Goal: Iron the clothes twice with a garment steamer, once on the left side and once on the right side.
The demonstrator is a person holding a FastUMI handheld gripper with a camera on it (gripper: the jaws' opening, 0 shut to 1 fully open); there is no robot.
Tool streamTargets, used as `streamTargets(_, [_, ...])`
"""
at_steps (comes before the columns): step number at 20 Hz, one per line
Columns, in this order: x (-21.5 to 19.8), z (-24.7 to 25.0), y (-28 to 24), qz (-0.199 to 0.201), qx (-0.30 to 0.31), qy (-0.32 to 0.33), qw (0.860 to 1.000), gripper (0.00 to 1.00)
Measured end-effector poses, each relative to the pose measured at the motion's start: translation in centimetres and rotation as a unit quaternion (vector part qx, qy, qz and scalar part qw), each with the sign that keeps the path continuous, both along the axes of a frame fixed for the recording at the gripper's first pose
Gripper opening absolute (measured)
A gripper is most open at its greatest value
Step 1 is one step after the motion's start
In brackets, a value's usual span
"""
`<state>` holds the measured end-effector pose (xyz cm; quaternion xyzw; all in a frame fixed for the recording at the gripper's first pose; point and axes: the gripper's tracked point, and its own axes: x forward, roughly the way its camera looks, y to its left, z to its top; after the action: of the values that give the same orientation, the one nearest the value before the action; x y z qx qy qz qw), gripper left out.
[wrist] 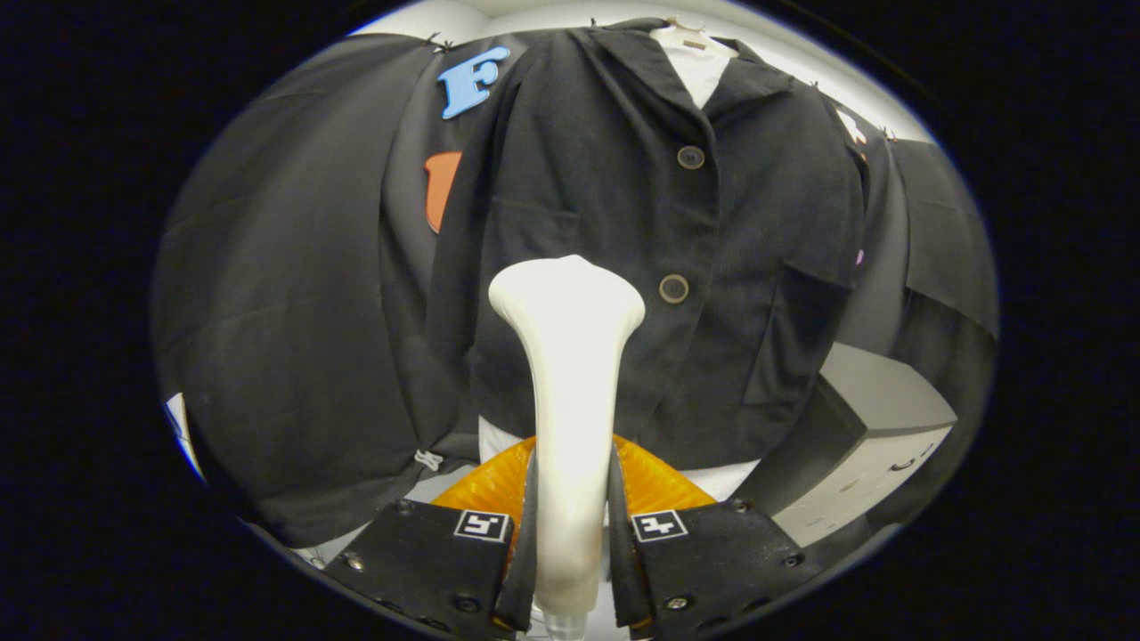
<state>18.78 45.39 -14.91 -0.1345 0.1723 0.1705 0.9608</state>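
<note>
The garment steamer (567, 374), one in number and white, is gripped by its slim handle between the two fingers (521, 543) of the gripper (570, 543). The fingers are drawn in close, each black pad pressed against a side of the handle, so that the gap between them is no wider than the handle itself. The steamer's flared head is held upright, well ahead of the fingertips, and is seen against the front of the single black jacket (641, 240) hung beyond it; whether the head touches the cloth cannot be told. The head is placed to the left of the jacket's button row. Two buttons are counted on the jacket: an upper button (690, 158) beyond and above the head, and a lower button (673, 288) just beside the head on its right. One white hanger (699, 62) is seen at the collar. One orange object (659, 485) is glimpsed just ahead of the fingers, behind the handle. One white cabinet (877, 445) is seen to the right of the fingers, under the jacket's hem.
</note>
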Motion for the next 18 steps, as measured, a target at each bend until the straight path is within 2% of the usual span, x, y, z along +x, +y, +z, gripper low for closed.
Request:
streamTargets(11, [-0.6, -7.3, -1.5, 0.014, -0.037, 0.046, 0.998, 0.37])
streamTargets(18, [-1.1, -6.3, -2.2, 0.017, -0.027, 0.050, 0.998, 0.37])
